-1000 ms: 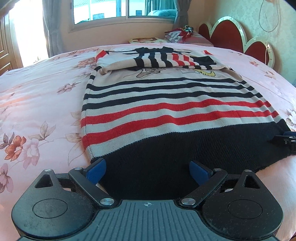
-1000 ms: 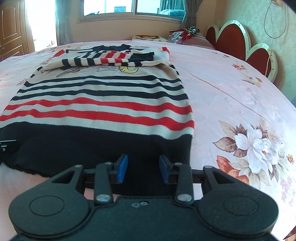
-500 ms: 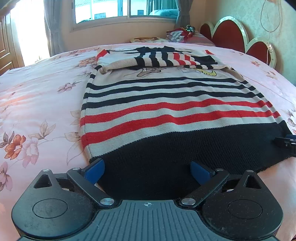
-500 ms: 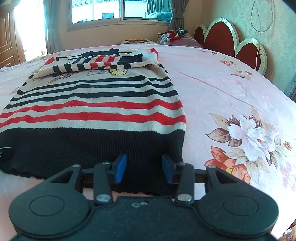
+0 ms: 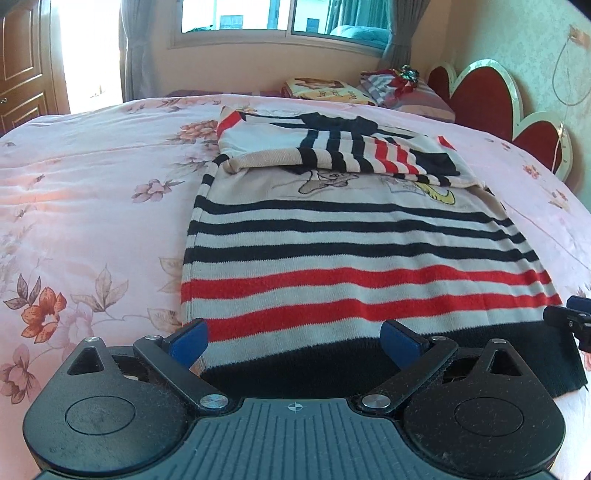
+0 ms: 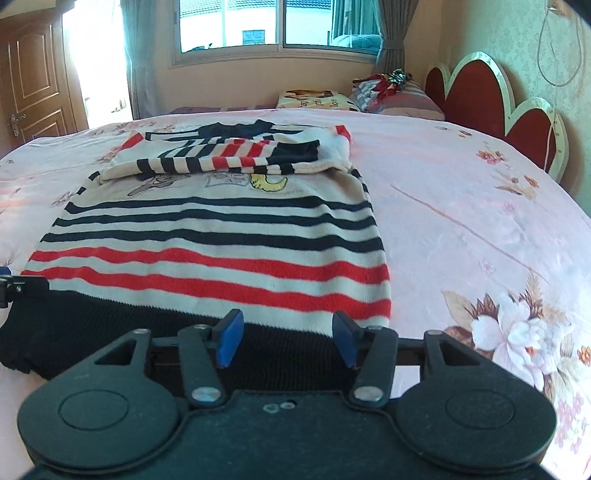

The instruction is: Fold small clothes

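Note:
A knitted sweater [image 5: 351, 251] with black and red stripes and a black hem lies flat on the pink flowered bedspread [image 5: 92, 221], hem toward me. Its striped sleeves [image 5: 351, 155] are folded across the chest. My left gripper [image 5: 295, 334] is open wide above the left part of the hem, nothing between its blue pads. My right gripper [image 6: 287, 334] hovers over the right part of the hem of the sweater [image 6: 214, 236]; its jaws are opening and the pads press on nothing. Each gripper's tip shows at the edge of the other view.
A red heart-shaped headboard [image 6: 480, 96] stands at the far right, with pillows [image 6: 388, 92] beside it. A window [image 6: 273, 26] and curtains are behind the bed, and a wooden door [image 6: 33, 77] is at the left. Bare bedspread [image 6: 480, 240] lies right of the sweater.
Both grippers have lifted a little off the hem, so more of the room shows. The right gripper's jaws have spread wider. The sweater has not moved.

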